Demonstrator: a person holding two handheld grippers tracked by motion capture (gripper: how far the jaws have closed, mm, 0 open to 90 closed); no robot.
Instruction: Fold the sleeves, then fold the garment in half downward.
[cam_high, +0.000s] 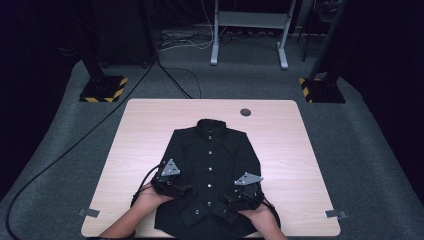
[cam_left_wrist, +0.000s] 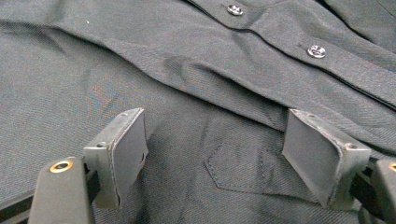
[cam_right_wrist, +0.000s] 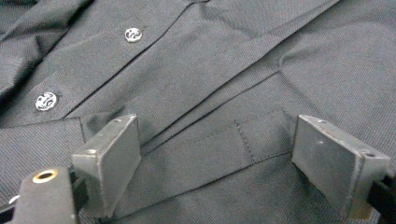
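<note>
On the wooden surface a black button-up shirt lies flat, front up, collar away from the person, sleeves already folded in. Left tool and right tool both hover wide open over its lower front, gripping nothing, so the fold looks barely begun. No containers around.

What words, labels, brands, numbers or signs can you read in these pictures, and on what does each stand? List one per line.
No readable word, brand or number.
Black-and-yellow warning stripes, no text: on the post base at far left and the post base at far right.
Embossed design, too blurred to read: on the jacket's metal buttons, seen in both gripper views.
Pieces of tape on the table: blank.
</note>
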